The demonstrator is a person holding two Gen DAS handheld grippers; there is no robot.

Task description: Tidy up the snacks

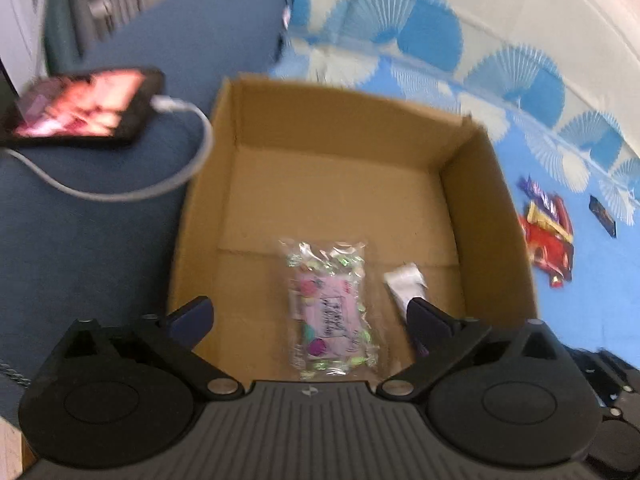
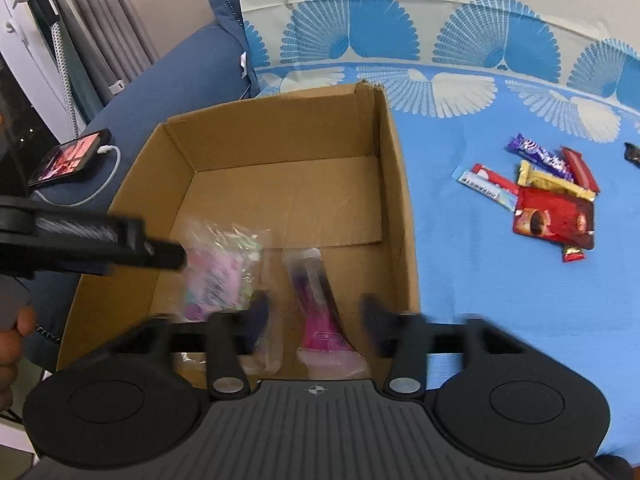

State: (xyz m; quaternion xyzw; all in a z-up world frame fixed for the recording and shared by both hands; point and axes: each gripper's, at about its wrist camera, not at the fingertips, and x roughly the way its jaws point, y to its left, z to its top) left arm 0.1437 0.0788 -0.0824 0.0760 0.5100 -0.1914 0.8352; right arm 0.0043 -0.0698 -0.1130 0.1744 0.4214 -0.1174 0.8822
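Cardboard box [image 2: 280,184] with two packets on its floor: a pink candy packet [image 1: 330,310] and a magenta snack packet [image 2: 320,312]. Left gripper [image 1: 308,320] and right gripper [image 2: 316,320] both stand spread, pinching nothing. Lift clear of the box walls before reaching right to the snack pile [image 2: 548,196], roughly six bars.

Two packets lie side by side in the box [image 2: 394,168]: candy bag [image 2: 218,272] left, wrapped bar [image 2: 316,300] right. Phone [image 2: 70,158] sits left of the box, snack pile [image 2: 548,200] right of it on the bedsheet [image 2: 500,300].
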